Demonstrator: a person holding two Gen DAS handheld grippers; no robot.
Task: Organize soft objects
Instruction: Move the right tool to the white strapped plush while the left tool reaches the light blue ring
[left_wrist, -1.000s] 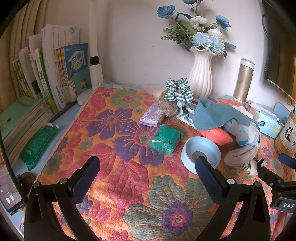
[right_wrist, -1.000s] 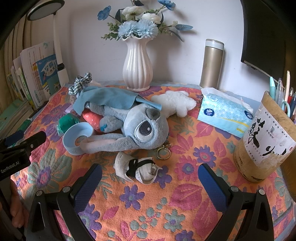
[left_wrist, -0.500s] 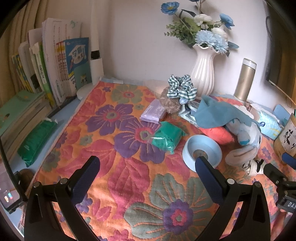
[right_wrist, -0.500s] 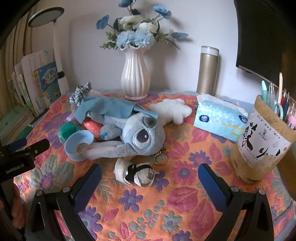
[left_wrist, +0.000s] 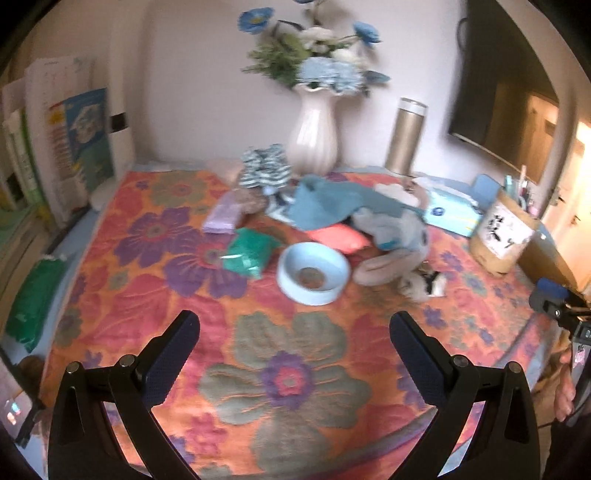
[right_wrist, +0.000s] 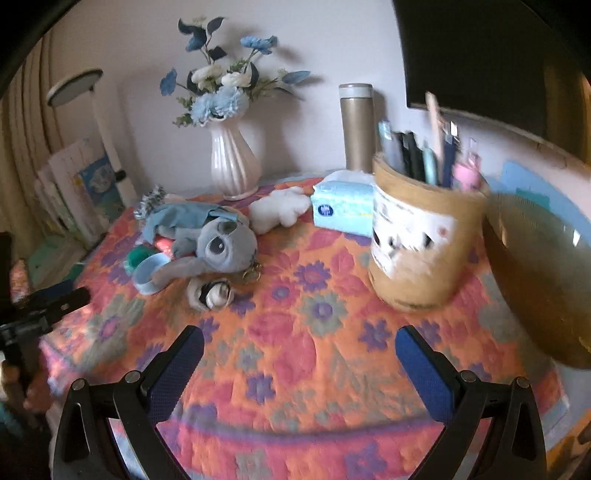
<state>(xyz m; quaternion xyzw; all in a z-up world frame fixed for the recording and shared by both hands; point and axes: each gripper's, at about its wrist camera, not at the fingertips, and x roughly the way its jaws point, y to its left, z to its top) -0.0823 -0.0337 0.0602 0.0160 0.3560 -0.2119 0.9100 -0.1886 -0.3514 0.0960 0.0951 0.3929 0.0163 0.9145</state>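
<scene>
Plush toy (right_wrist: 218, 243) mid-cloth (right_wrist: 295, 332), near bowl (left_wrist: 313, 272)

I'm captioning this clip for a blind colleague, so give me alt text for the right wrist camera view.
An open right claw, holding nothing, hovers over a floral cloth. A grey plush toy lies among other soft items at the left, and a pen holder stands at the right. A white flower vase stands by the wall behind.

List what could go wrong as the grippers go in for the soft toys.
The grey plush lies against the blue bowl, so pulling it may drag the bowl. Its keyring could snag the floral cloth. The pen holder stands near the right gripper, which could tip it.
</scene>
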